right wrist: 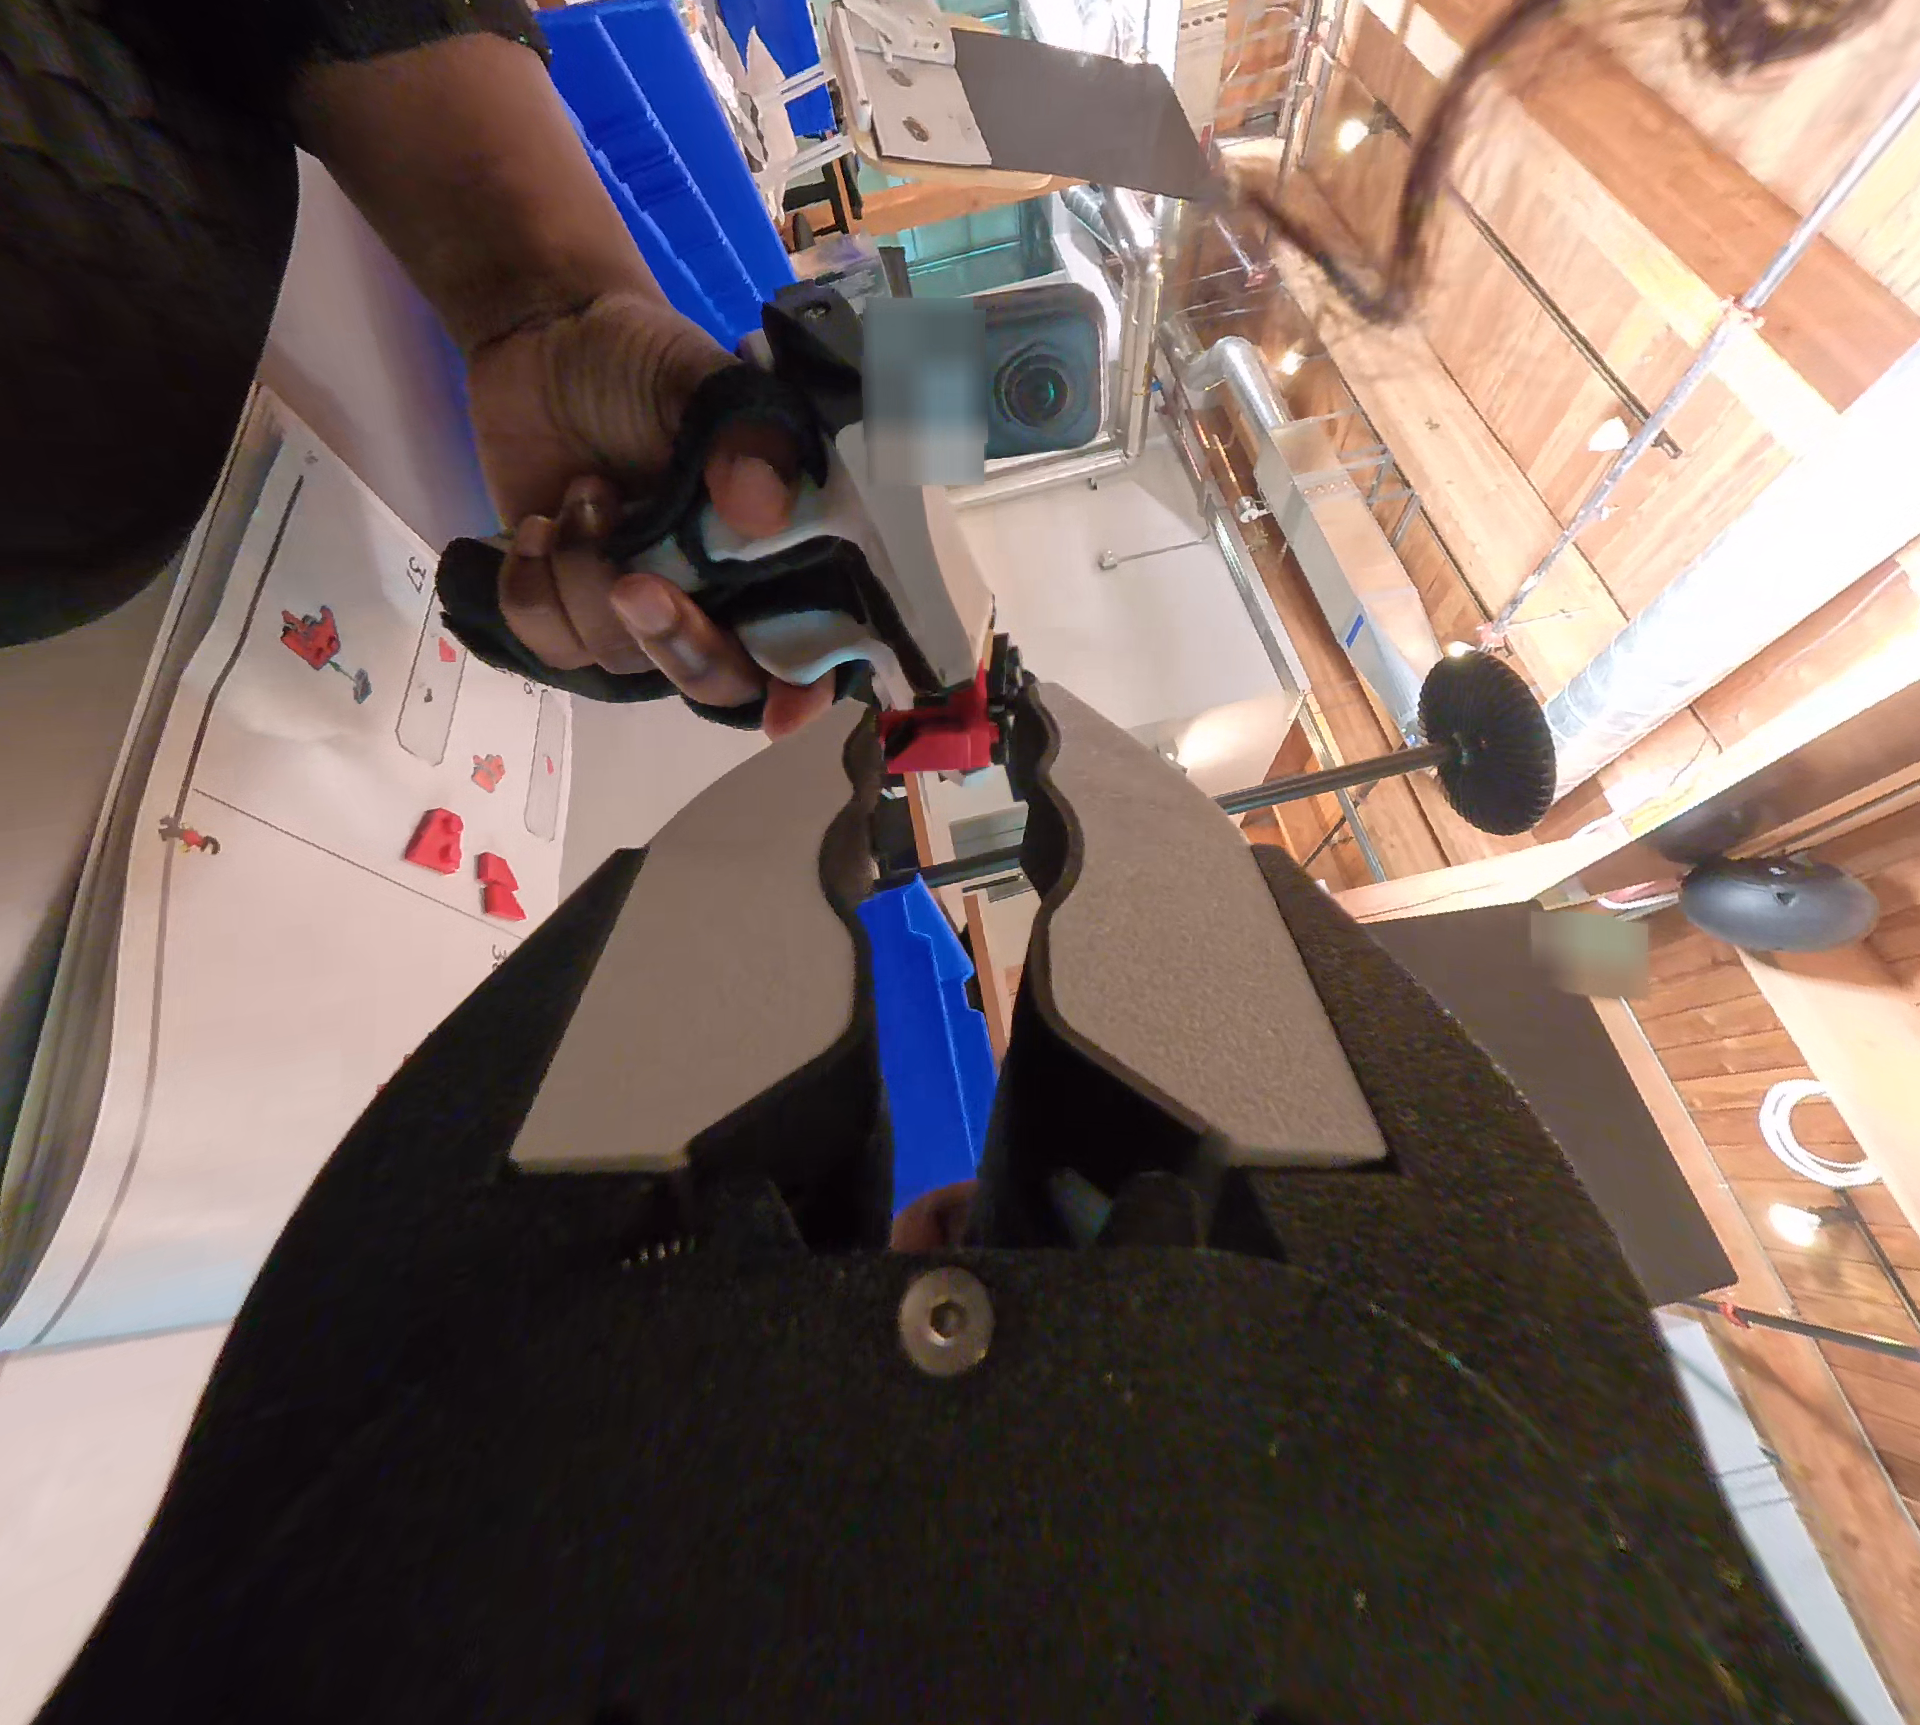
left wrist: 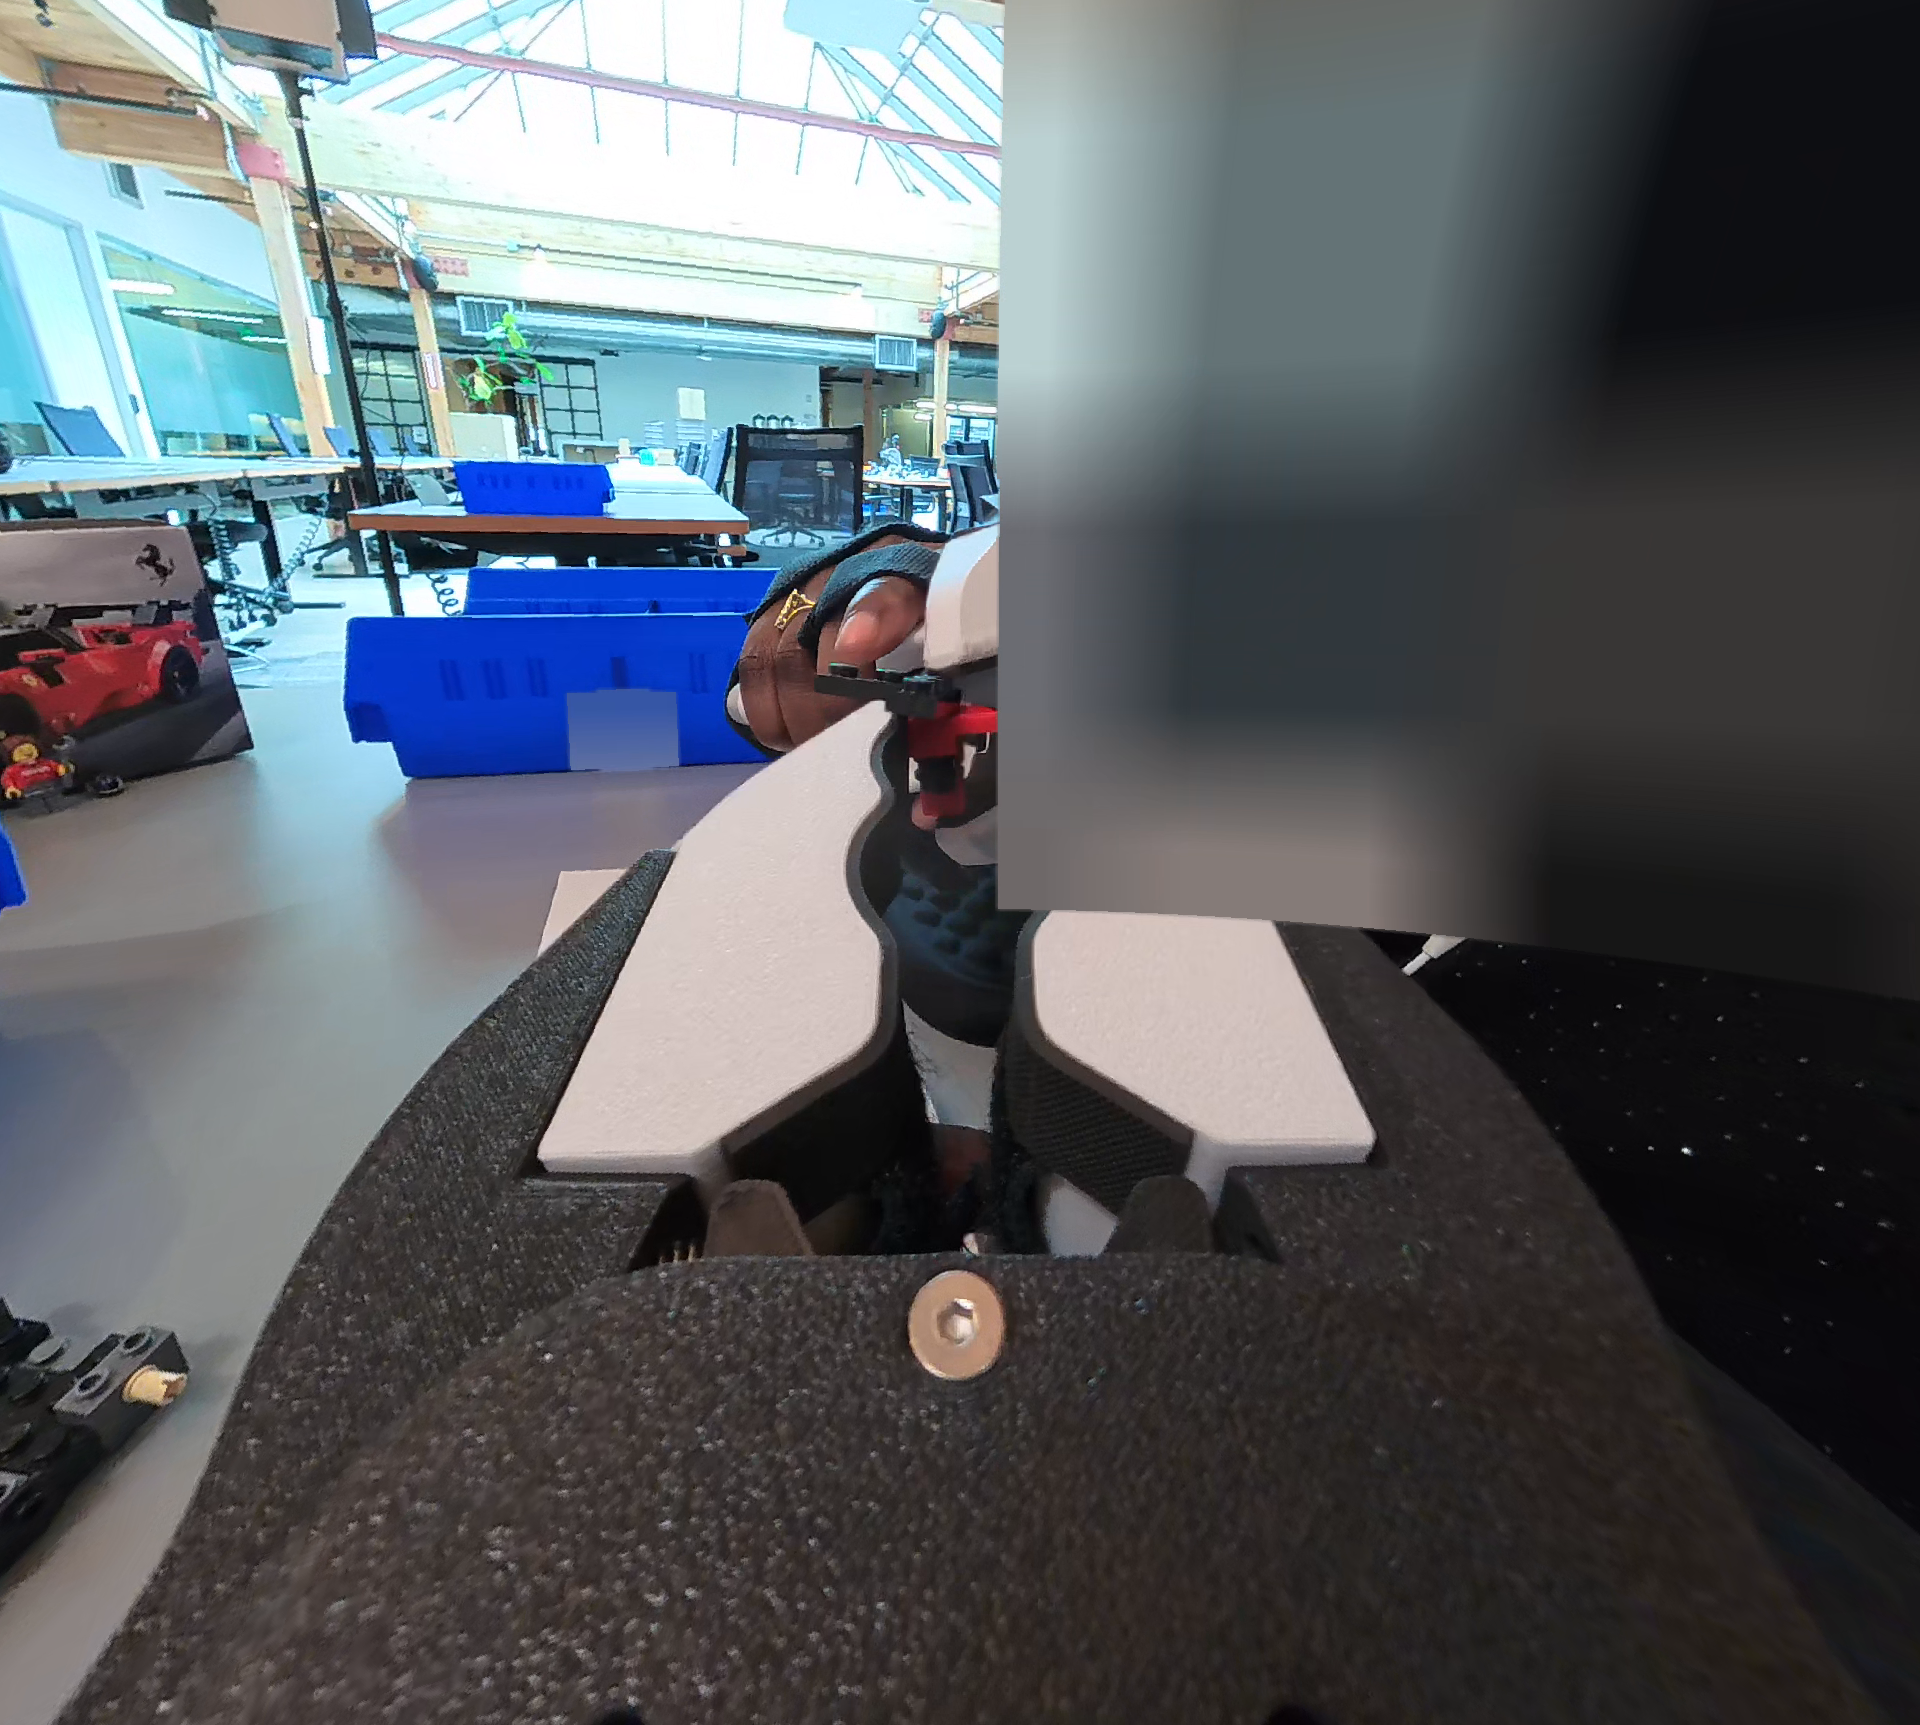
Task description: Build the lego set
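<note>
Up close, we've got the right gripper (right wrist: 940, 740) with its jaws clamped on a small red-and-black brick assembly (right wrist: 940, 730), held up off the surface. The left gripper (right wrist: 935, 678) meets it from the far side, jaws closed on the same piece. Farther off, two loose red bricks (right wrist: 462, 860) lie on the instruction sheet (right wrist: 312, 1000), blue bins (left wrist: 551, 699) behind
</note>
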Available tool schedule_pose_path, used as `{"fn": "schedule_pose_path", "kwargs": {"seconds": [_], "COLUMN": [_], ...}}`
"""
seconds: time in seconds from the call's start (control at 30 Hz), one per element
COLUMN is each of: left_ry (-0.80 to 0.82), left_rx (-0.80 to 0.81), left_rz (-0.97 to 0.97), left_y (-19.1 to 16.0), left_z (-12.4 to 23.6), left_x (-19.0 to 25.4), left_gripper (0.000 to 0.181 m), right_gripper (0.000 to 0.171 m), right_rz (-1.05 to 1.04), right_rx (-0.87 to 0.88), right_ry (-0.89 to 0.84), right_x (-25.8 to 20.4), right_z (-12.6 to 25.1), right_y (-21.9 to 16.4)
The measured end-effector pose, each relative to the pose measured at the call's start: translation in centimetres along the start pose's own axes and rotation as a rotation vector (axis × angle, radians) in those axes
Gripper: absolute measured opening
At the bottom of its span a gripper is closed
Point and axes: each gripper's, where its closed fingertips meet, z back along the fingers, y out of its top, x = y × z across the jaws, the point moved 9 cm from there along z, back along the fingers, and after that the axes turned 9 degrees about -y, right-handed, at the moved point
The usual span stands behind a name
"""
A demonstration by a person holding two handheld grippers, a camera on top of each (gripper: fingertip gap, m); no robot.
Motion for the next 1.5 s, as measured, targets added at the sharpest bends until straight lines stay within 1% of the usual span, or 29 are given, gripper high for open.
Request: {"fn": "schedule_pose_path", "kwargs": {"seconds": [0.13,0.23,0.47,0.57,0.7,0.77,0.83,0.97,1.17,1.33,1.5], "left_ry": [-0.003,0.004,-0.011,-0.01,-0.018,-0.023,-0.027,-0.027,0.005,0.041,0.079], "left_rx": [-0.002,-0.036,-0.047,-0.059,-0.091,-0.086,-0.092,-0.091,-0.06,-0.068,-0.001], "left_rz": [-0.006,-0.012,0.029,0.033,0.037,0.036,0.034,0.033,0.033,0.092,0.151], "left_y": [0.1,-0.1,-0.2,-0.3,-0.5,-0.5,-0.5,-0.5,-0.2,-0.4,-0.3], "left_z": [-0.1,-0.2,-0.2,-0.2,-0.4,-0.5,-0.5,-0.6,-0.2,0.0,-0.2], "left_x": [0.1,0.1,0.0,0.0,0.0,0.1,0.1,0.1,-0.1,-0.5,-0.9], "left_gripper": [0.018,0.015,0.015,0.015,0.015,0.015,0.015,0.015,0.024,0.029,0.029], "right_gripper": [0.023,0.023,0.024,0.03,0.034,0.027,0.026,0.027,0.027,0.026,0.026], "right_rz": [0.001,-0.003,-0.013,-0.01,-0.011,-0.012,-0.021,-0.016,-0.041,-0.114,-0.276], "right_rx": [0.001,0.006,0.016,0.015,0.004,-0.001,0.0,-0.002,-0.012,-0.063,-0.163], "right_ry": [-0.005,0.013,0.011,-0.004,0.031,0.045,0.048,0.041,0.014,-0.082,-0.146], "right_x": [0.1,0.0,-0.3,-0.3,-0.4,-0.5,-0.5,-0.5,-0.2,0.5,1.1], "right_z": [0.1,0.1,0.2,0.2,0.0,0.0,0.1,0.1,0.2,0.1,-0.6], "right_y": [0.1,0.1,0.1,0.0,-0.1,-0.2,-0.2,-0.1,-0.2,-0.7,-1.6]}}
